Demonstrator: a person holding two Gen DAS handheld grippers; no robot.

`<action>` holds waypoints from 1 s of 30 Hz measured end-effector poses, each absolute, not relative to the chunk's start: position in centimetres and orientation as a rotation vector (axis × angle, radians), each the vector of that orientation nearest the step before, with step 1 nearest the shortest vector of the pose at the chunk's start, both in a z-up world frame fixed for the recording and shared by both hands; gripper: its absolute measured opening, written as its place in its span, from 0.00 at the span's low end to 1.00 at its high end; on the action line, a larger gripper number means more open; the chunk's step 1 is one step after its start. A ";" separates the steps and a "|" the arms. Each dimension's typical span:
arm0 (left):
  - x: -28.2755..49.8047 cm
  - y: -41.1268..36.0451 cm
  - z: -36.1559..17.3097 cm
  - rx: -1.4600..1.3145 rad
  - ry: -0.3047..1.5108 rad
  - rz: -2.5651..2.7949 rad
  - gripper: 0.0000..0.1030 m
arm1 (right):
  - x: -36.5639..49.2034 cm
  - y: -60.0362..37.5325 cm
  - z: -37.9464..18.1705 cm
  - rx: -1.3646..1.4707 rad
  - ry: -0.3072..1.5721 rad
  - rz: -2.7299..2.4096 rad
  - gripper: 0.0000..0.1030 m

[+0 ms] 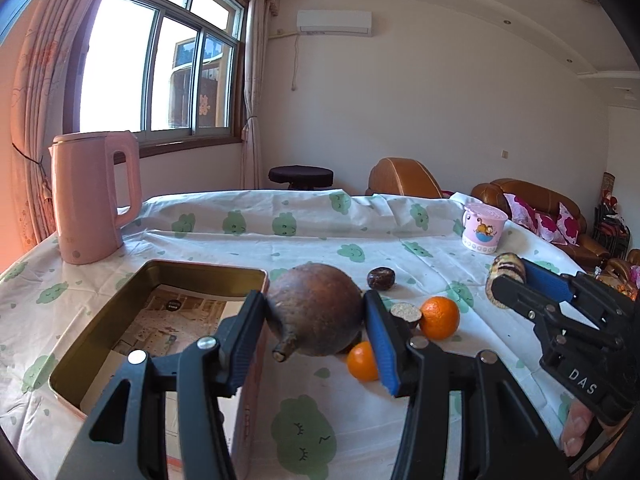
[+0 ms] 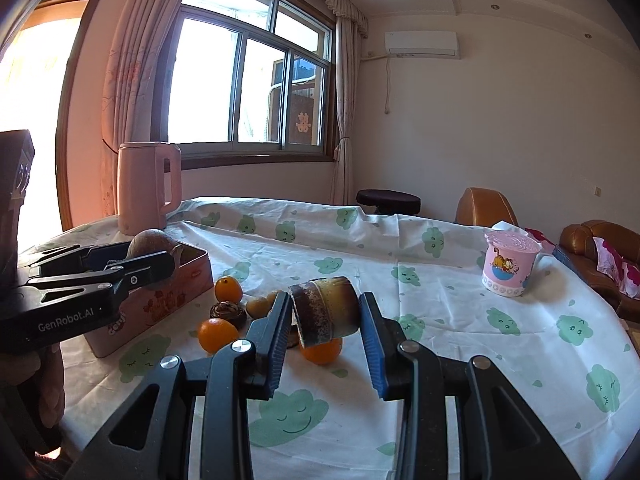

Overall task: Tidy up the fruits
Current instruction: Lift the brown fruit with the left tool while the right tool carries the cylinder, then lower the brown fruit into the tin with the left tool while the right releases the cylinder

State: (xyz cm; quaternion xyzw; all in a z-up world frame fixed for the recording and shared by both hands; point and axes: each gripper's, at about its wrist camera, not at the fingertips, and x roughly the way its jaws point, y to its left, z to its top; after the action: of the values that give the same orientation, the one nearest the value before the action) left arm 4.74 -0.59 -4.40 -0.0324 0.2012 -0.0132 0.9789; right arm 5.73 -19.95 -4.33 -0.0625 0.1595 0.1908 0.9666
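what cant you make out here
- Left wrist view: tin near end, hidden by left tongs holding brown fruit.
- Left wrist view: one orange partly behind a finger.
- Right wrist view: orange under the piece in right tongs.

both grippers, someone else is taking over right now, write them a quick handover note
Left gripper: shut on the big brown round fruit, held at the near right corner of the open tin box.
Right gripper: shut on a brown cylindrical piece, held above the fruit pile.
On the tablecloth: at least three oranges and some small dark fruits beside the tin.
Done: no fruit visible in the tin.
Left: drop both held pieces in, then the loose fruit.
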 end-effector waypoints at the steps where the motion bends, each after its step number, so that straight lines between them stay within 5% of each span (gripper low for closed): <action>1: 4.8 0.0 -4.4 -0.069 0.406 -0.013 0.51 | 5.8 -19.4 -4.1 -0.136 0.320 0.399 0.35; 30: 6.5 10.5 -6.6 -0.164 0.559 0.127 0.51 | 9.7 -2.9 -2.9 -0.306 0.409 0.662 0.35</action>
State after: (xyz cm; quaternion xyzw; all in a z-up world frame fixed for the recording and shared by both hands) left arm 6.49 10.51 -6.64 -0.0807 0.2752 0.0626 0.9560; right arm 9.67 -2.94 -2.93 -0.1485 0.1986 0.3215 0.9139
